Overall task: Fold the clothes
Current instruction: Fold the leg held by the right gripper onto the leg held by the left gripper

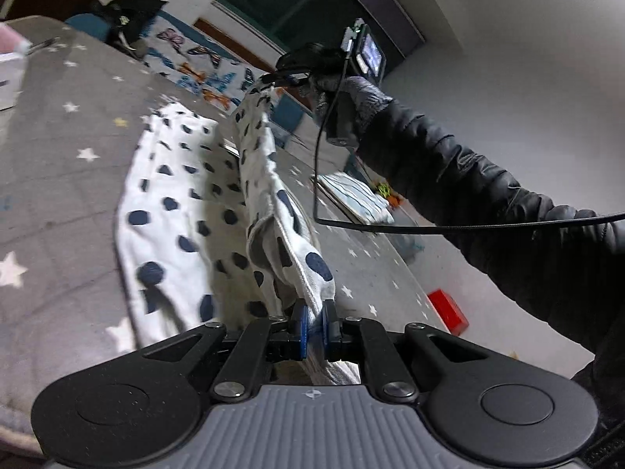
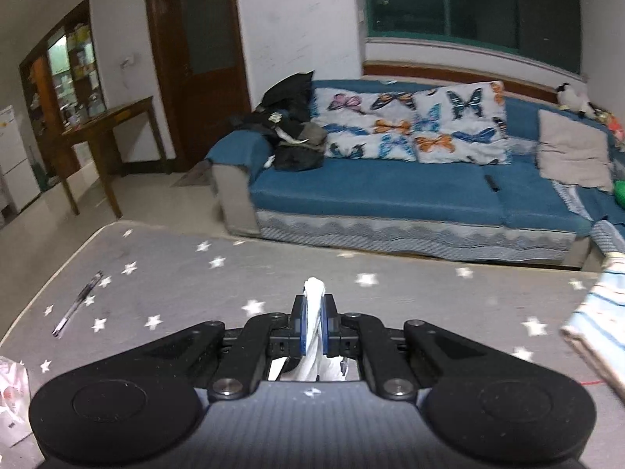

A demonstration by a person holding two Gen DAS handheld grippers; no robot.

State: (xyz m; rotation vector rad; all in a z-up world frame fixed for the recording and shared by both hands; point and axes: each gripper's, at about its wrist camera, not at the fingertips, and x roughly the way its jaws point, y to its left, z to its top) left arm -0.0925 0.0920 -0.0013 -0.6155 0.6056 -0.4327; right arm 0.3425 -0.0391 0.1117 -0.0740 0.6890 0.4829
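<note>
We have the left gripper (image 1: pixel 315 322) clamped on an edge of the white dotted garment (image 1: pixel 183 211); the right gripper (image 1: pixel 291 78) pinches its other end. The lifted edge spans between them, the rest drapes on the grey star-print tabletop (image 1: pixel 58 179). Only the right wrist view shows the cloth bunched in the right gripper's (image 2: pixel 313 322) jaws, plus a pen (image 2: pixel 76 305) near the tabletop's left edge. The left view alone shows the gloved hand (image 1: pixel 351 97).

Grey star mat (image 2: pixel 164 273) lies open; pen (image 2: pixel 78 305) left, folded cloth (image 2: pixel 597 312) right.
</note>
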